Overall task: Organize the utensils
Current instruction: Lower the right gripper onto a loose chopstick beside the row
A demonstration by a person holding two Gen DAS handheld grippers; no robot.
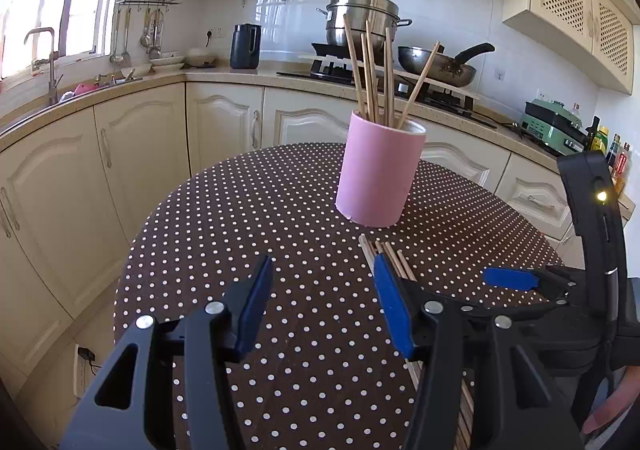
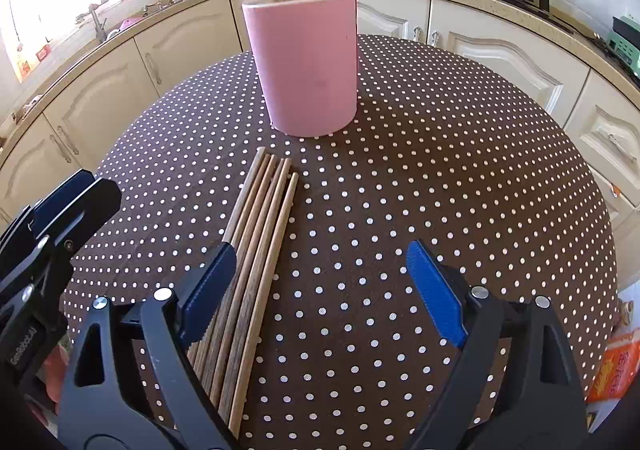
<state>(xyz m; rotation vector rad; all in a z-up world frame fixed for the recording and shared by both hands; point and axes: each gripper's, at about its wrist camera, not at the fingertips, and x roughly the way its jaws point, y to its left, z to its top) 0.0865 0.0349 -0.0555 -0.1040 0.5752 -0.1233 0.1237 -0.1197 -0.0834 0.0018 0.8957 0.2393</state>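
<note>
A pink holder (image 2: 306,62) stood upright toward the far side of the polka-dot counter (image 2: 440,178), with several wooden chopsticks (image 1: 372,70) leaning inside it. A bundle of loose chopsticks (image 2: 256,250) lay flat just near of the holder. The right gripper (image 2: 320,290) hung over them with its jaws spread wide and empty, its left pad above the bundle, while the left gripper (image 1: 320,306), to the left, held its jaws partly open around nothing.

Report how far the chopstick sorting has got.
Done: several chopsticks stand in the pink holder. In hand: nothing; the left gripper and right gripper are both open and empty. Left: the bundle of loose chopsticks lying on the dotted tablecloth.
</note>
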